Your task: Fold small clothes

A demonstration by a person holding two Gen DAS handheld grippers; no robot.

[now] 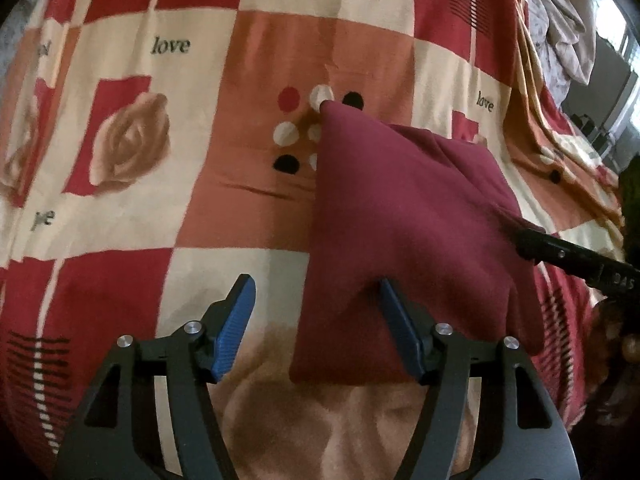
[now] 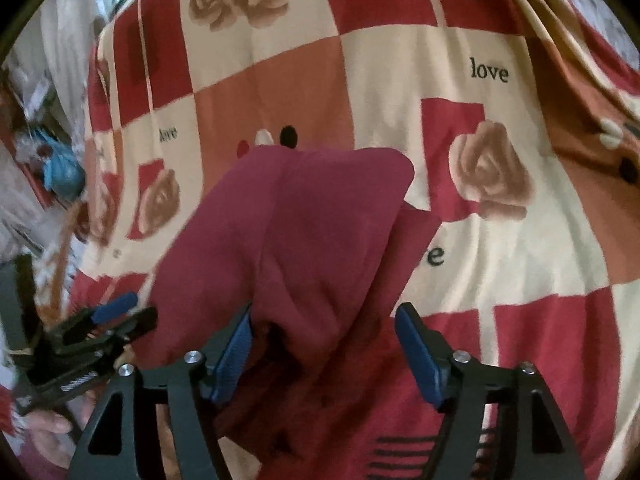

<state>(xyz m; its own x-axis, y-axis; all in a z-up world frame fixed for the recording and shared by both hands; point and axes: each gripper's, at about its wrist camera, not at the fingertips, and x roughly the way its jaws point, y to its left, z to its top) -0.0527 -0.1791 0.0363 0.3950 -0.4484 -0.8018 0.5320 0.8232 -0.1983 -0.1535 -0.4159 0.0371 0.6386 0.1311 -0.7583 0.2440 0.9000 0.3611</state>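
Both jaws spread, left gripper and right gripper grasp nothing; maroon cloth on bedspread risks unfolding: raised fold unpinned.

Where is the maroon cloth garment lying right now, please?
The maroon cloth garment lies on the red-and-cream checked rose bedspread, right of centre in the left wrist view, covering part of the printed dot cluster, between the open right tongs.

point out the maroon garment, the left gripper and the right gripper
maroon garment (image 1: pixel 404 216): left wrist view, middle of the flat cloth panel.
left gripper (image 1: pixel 318 320): left wrist view, midway between its blue fingertips.
right gripper (image 2: pixel 324 340): right wrist view, midway between its blue fingertips.
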